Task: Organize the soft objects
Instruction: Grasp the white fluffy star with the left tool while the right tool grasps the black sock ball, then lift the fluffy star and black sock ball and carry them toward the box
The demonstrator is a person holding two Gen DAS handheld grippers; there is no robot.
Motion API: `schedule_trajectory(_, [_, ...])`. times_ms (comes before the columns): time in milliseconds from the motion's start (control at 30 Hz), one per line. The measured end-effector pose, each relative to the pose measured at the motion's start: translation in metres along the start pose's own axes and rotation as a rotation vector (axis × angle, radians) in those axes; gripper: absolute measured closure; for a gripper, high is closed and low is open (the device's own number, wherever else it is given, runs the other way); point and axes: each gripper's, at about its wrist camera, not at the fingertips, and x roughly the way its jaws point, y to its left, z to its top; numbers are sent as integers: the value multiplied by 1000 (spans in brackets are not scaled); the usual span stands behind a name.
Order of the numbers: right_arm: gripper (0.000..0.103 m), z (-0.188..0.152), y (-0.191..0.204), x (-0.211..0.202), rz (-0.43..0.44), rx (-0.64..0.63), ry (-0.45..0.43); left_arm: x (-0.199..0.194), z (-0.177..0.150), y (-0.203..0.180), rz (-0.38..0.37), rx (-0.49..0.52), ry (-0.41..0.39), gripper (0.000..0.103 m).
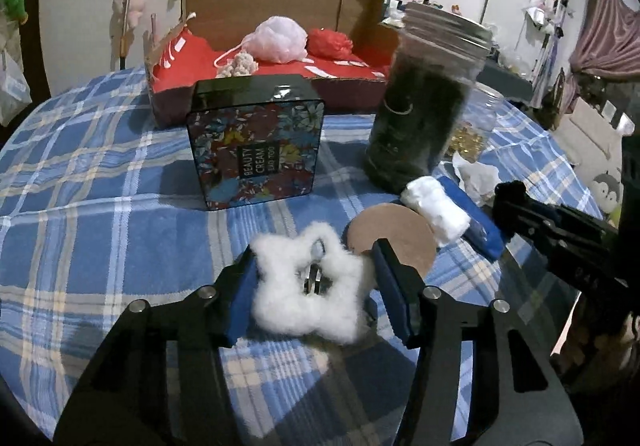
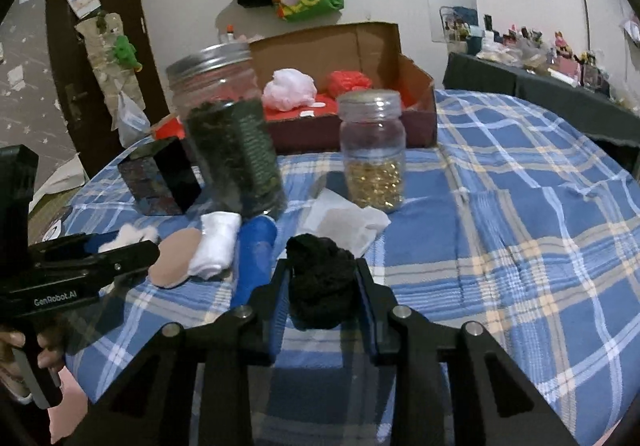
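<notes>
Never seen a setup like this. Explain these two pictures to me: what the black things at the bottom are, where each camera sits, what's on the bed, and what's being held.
No robot here: a person holds a hand-operated gripper in each hand, each with a camera looking along its jaws. The left gripper has a fluffy white piece between its jaws; the pads seem to press on it. The right gripper is closed on a black knitted piece. On the plaid blanket lie a tan round pad, a white roll, a floral tin and two jars. Behind stands a cardboard box holding pink and red soft things.
</notes>
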Motion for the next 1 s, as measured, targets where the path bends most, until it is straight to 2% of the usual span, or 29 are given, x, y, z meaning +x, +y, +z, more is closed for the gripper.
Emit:
schedule_trajectory(333, [72, 5, 11, -16, 6, -37, -42, -26, 1, -11, -46, 20, -58, 51])
schedule_trajectory(700, [72, 5, 15, -23, -4, -46, -54, -29, -1, -17, -66, 28, -59, 51])
schedule_trajectory(1000, [70, -6, 5, -16, -73, -54, -10, -23, -11, -18, -81, 19, -29, 50])
